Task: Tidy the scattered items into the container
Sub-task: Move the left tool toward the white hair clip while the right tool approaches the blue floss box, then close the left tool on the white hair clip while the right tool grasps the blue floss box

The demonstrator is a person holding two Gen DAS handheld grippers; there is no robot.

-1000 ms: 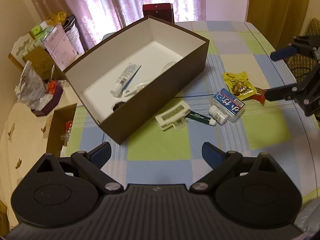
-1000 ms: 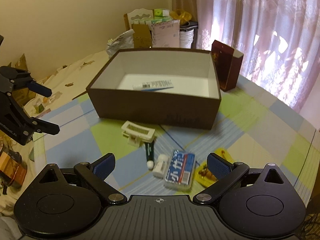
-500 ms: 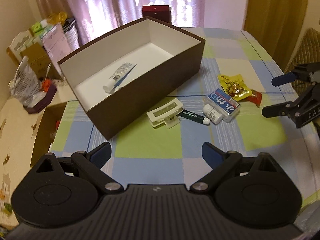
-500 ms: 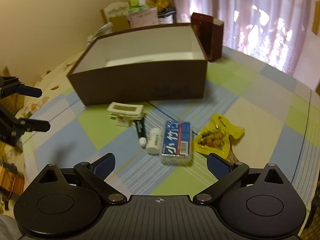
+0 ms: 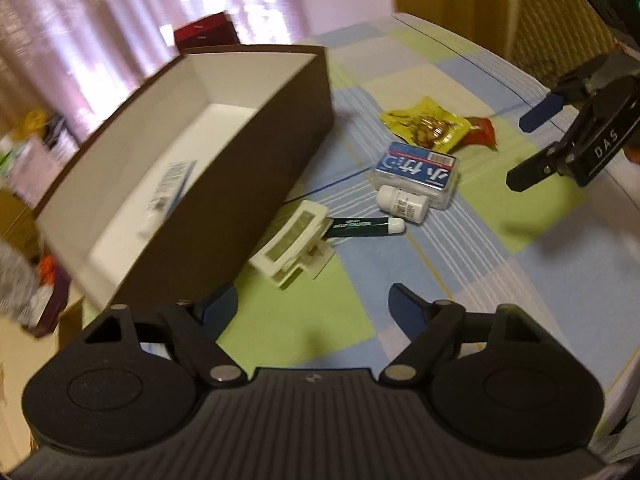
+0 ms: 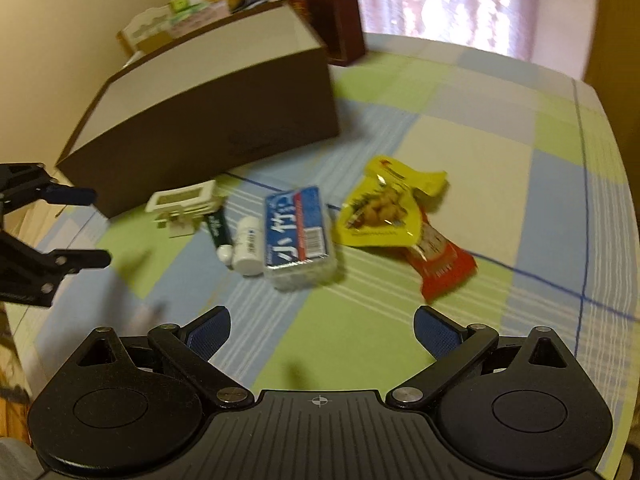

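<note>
A brown box [image 5: 260, 152] with a white inside stands on the checked tablecloth and holds a white tube [image 5: 170, 184]. Scattered beside it lie a cream clip [image 5: 290, 246], a dark green tube [image 5: 362, 226], a small white bottle [image 5: 402, 204], a blue-labelled clear case [image 5: 418, 172], a yellow snack packet [image 5: 426, 128] and a red packet [image 5: 480, 132]. My left gripper [image 5: 314, 308] is open and empty, just short of the clip. My right gripper [image 6: 322, 328] is open and empty, just short of the case [image 6: 298, 236] and the red packet [image 6: 442, 264].
A dark red carton [image 6: 332, 16] stands behind the box. Cluttered boxes and bags [image 5: 28, 160] sit off the table's left side. The table edge [image 5: 624, 208] runs close on the right, with a wicker chair [image 5: 556, 12] beyond it.
Both grippers have moved lower and closer to the scattered items, which look larger now. Both stay open and empty. The items have not moved.
</note>
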